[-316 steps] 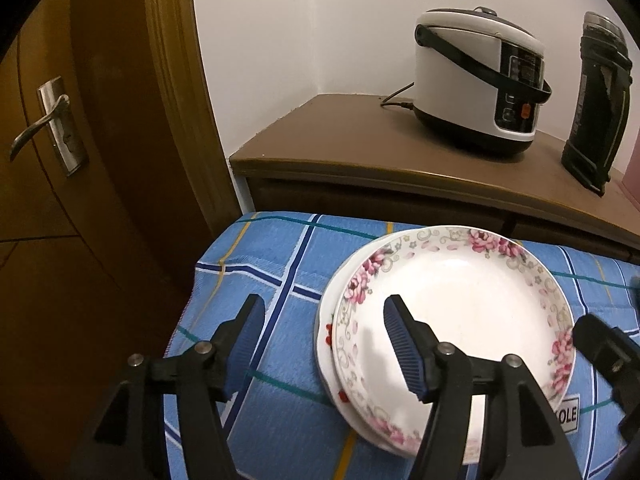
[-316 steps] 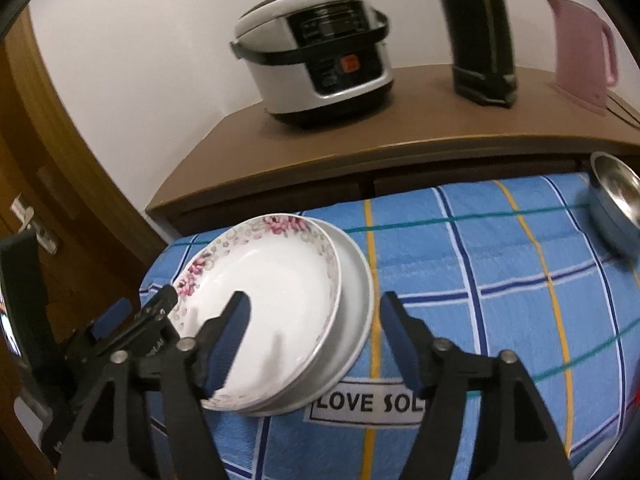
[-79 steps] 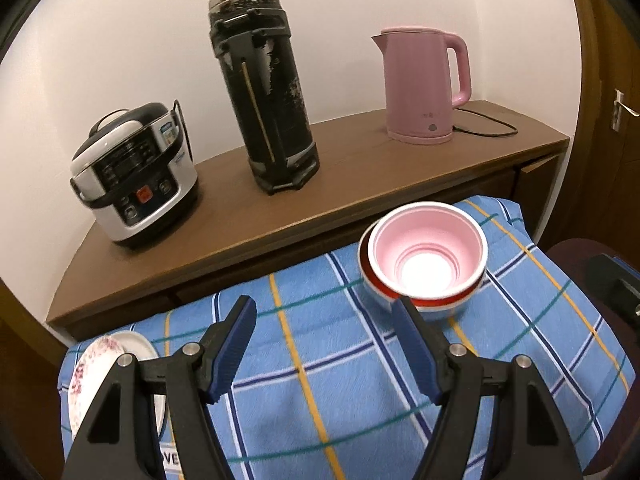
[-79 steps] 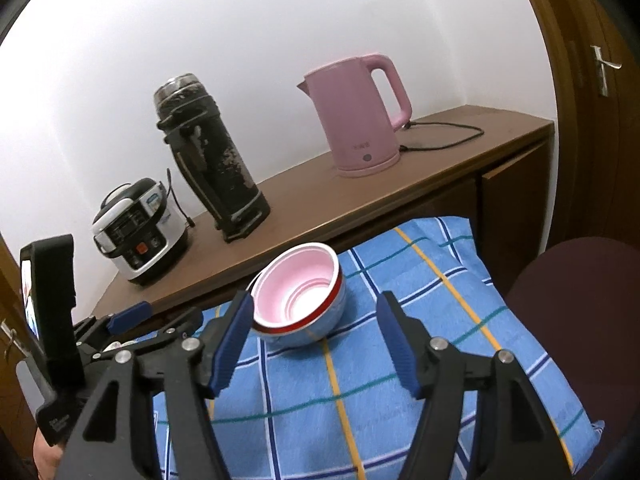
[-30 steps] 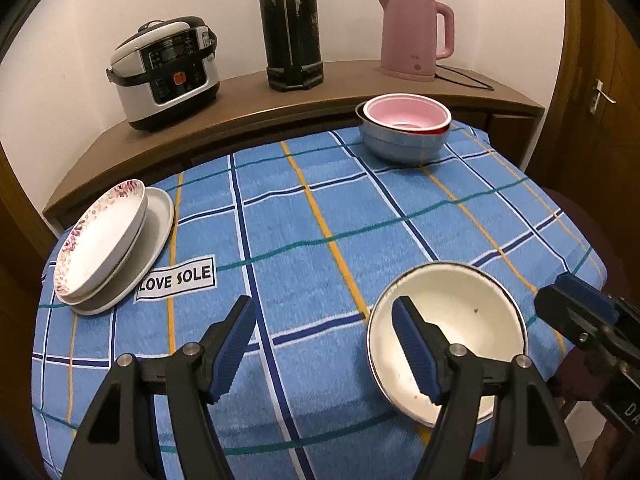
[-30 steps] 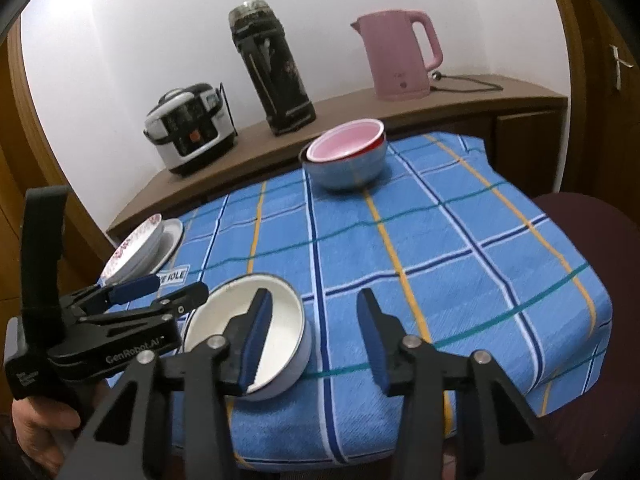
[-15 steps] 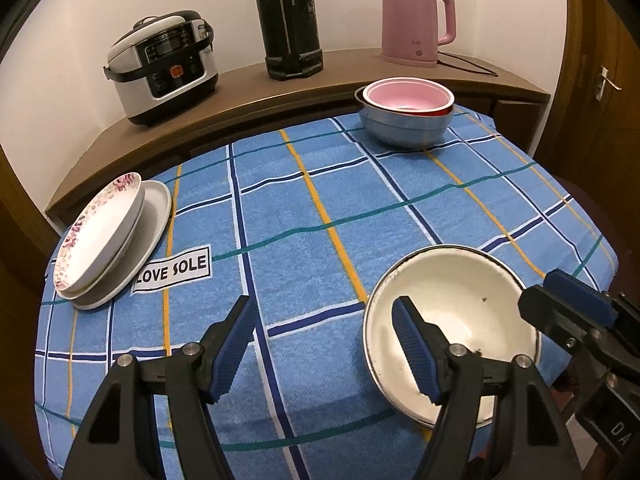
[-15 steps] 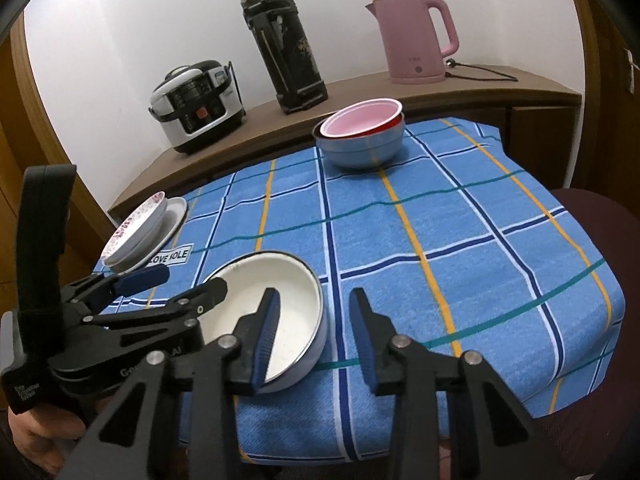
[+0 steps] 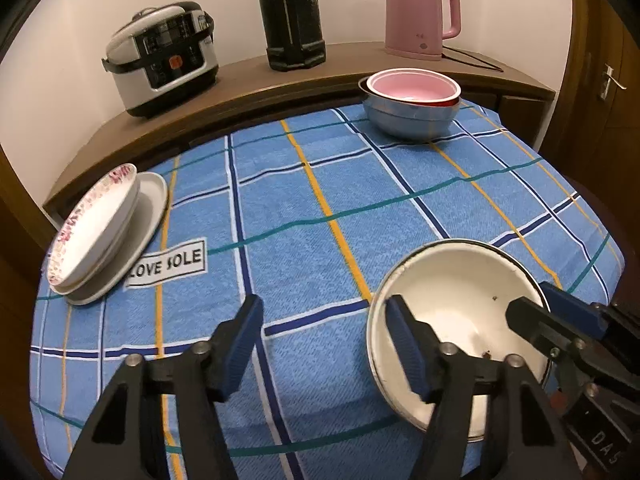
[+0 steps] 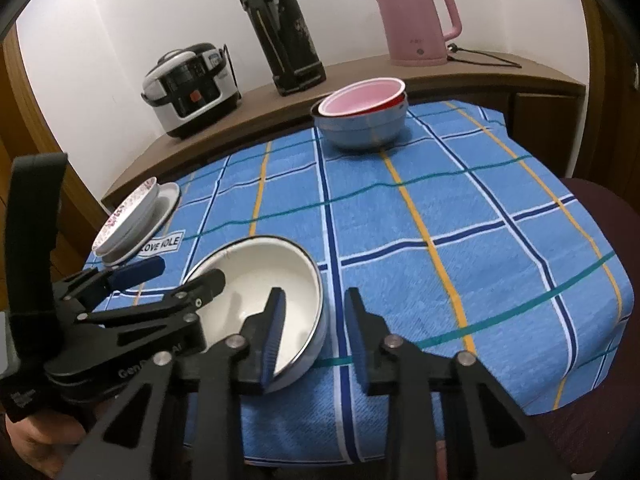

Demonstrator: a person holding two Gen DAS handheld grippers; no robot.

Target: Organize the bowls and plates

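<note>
A white enamel bowl [image 9: 460, 304] sits near the front edge of the blue checked tablecloth [image 9: 304, 200]; it also shows in the right wrist view [image 10: 256, 276]. My left gripper [image 9: 324, 344] is open, its right finger over the bowl's left rim. My right gripper [image 10: 314, 332] is open and straddles the bowl's right rim, left finger inside, right finger outside. A pink bowl nested in a steel bowl [image 9: 412, 108] stands at the back right. A flowered plate stacked on a white plate [image 9: 100, 232] lies at the left.
A sideboard behind the table holds a rice cooker [image 9: 160, 56], a black thermos [image 9: 290, 12] and a pink kettle [image 9: 416, 20]. A dark red chair [image 10: 600, 240] stands at the table's right. A wooden door [image 9: 608, 80] is at the far right.
Both grippers have come down closer to the white bowl. The right gripper's jaws have narrowed and now sit either side of the bowl's right rim.
</note>
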